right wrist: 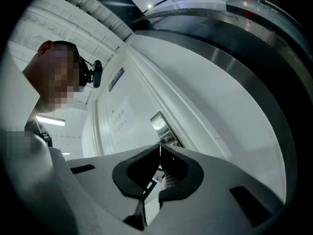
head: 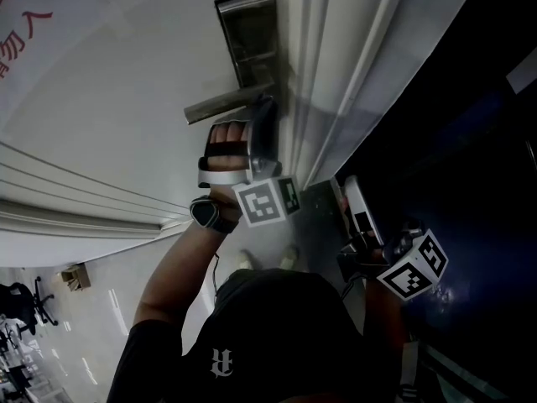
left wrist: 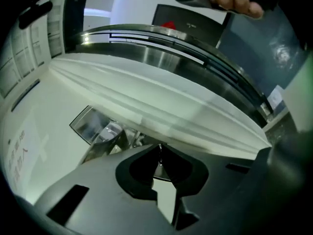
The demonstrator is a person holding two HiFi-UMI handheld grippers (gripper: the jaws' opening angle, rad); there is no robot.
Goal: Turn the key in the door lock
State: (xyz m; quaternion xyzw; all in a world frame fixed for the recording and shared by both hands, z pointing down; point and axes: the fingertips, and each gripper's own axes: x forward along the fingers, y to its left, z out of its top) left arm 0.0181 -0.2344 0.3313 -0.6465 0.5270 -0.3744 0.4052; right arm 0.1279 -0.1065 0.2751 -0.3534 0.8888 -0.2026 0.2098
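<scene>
left tongs: my left tongs [head: 267, 120] [left wrist: 159, 148] are at upper centre of the head view, pushed up just under the lever handle and against the lock plate
left tongs state: tips pinched together in the left gripper view; a bit of bright metal shows in the gap behind them, and I can't tell whether it is the key
left hand: my left hand [head: 228, 141] is wrapped round the grip, with a watch [head: 208, 215] on the wrist and the marker cube [head: 267, 200] just below
right tongs: my right tongs [head: 357, 204] [right wrist: 160, 148] are at lower right of the head view, well apart from the lock, beside the door frame
right tongs state: tips together with nothing between them; only background shows through the gap
lock plate: the steel lock plate [head: 252, 40] [left wrist: 90, 126] [right wrist: 159, 124] is on the white door, at top centre of the head view, close to the door edge
lever handle: the lever handle [head: 226, 105] [left wrist: 105, 141] sticks out left from the plate, just above my left tongs
key: not clearly visible in any view; my left tongs cover the spot under the lever
door: the white door [head: 101, 99] fills the upper left and has red lettering [head: 17, 32] at the far upper left
door frame: the pale door frame [head: 336, 57] runs diagonally down the centre right, with a dark glass panel [head: 470, 141] to its right
background: an office chair [head: 25, 300] and a cardboard box [head: 77, 275] are on the floor at lower left
</scene>
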